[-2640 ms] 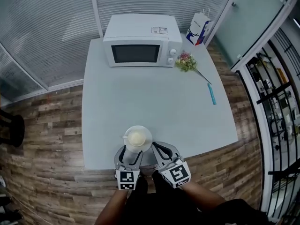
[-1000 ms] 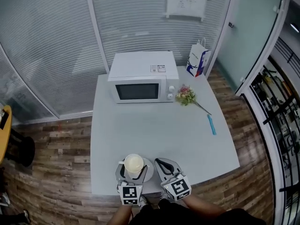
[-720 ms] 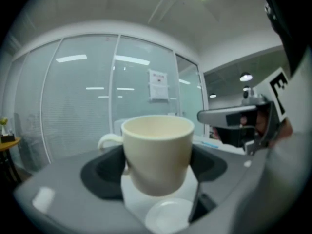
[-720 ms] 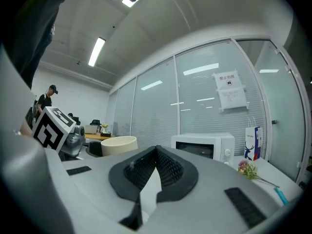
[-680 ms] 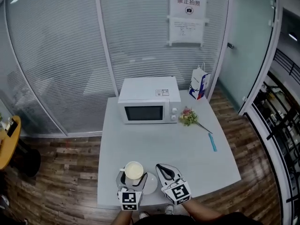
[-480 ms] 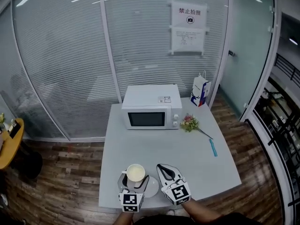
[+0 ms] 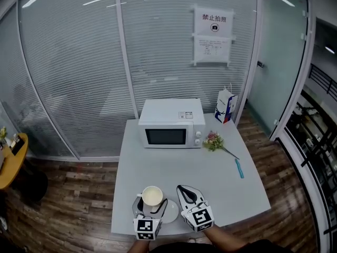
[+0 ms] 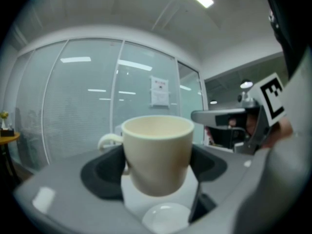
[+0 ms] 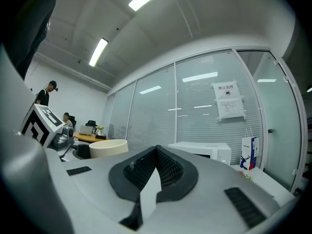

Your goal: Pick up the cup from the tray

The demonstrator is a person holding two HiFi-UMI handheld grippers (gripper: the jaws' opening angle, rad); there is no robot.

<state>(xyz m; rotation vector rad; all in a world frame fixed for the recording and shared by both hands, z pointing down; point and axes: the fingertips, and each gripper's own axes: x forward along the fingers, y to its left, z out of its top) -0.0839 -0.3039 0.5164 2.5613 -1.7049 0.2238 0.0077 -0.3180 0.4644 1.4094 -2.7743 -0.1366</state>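
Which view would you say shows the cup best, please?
The left gripper view: the cup fills the centre, clamped between the jaws. The head view shows the cup small, from above; the right gripper view, only its top.

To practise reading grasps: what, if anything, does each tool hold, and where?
The left tool grips the cream cup by its sides; the right tool is shut, empty.

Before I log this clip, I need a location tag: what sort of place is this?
Likely an office break corner: a microwave stands on a grey table, glass partition walls with blinds run behind it, and a printed notice hangs on the glass.
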